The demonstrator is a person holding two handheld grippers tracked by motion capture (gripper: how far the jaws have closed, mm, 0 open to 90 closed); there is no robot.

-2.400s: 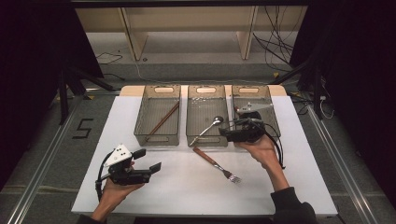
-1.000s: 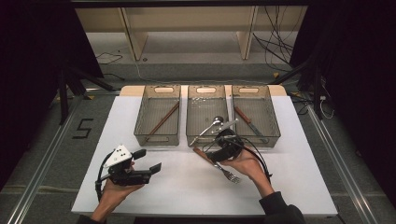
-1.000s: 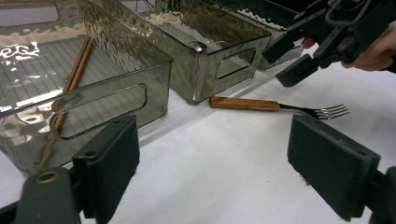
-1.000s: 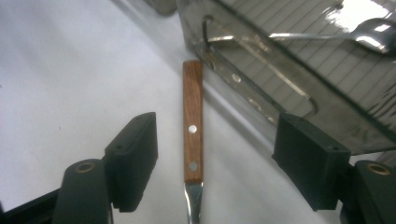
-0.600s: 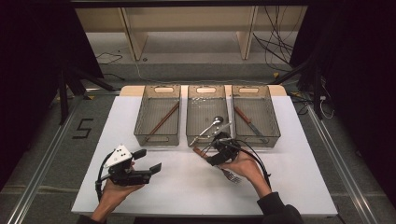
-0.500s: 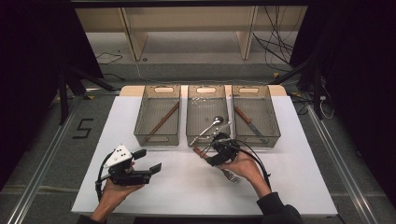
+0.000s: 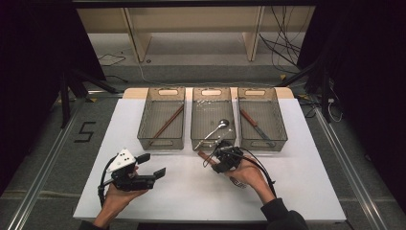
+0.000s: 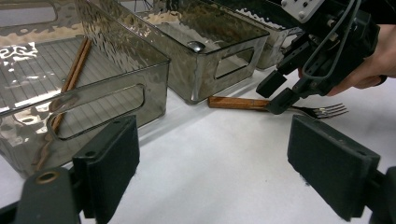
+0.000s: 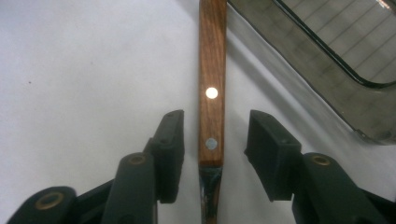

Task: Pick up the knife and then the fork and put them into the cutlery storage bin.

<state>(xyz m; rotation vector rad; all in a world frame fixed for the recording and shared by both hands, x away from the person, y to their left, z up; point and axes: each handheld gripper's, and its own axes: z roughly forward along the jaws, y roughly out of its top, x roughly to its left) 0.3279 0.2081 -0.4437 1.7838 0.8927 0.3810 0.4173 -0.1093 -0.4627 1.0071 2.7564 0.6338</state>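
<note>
A fork [image 7: 238, 182] with a wooden handle [image 9: 211, 93] lies on the white table [image 7: 191, 196], just in front of the middle bin. My right gripper [image 7: 214, 155] is down over it and open. Its jaws straddle the handle near the metal neck, with a small gap on each side. From the left gripper view, the fork [image 8: 238, 103] lies under the right gripper [image 8: 275, 92], tines pointing right. My left gripper [image 7: 152, 165] hovers open at the front left with nothing between its pads [image 8: 109, 158].
Three clear grey bins stand side by side at the back. The left bin [image 7: 161, 142] holds wooden chopsticks [image 7: 167, 122], the middle bin [image 7: 212, 91] a spoon [image 7: 215, 129], and the right bin [image 7: 273, 115] a knife [image 7: 253, 124].
My right gripper has come back from the right bin toward the front left and lowered over the fork's handle. The left gripper has stayed still.
</note>
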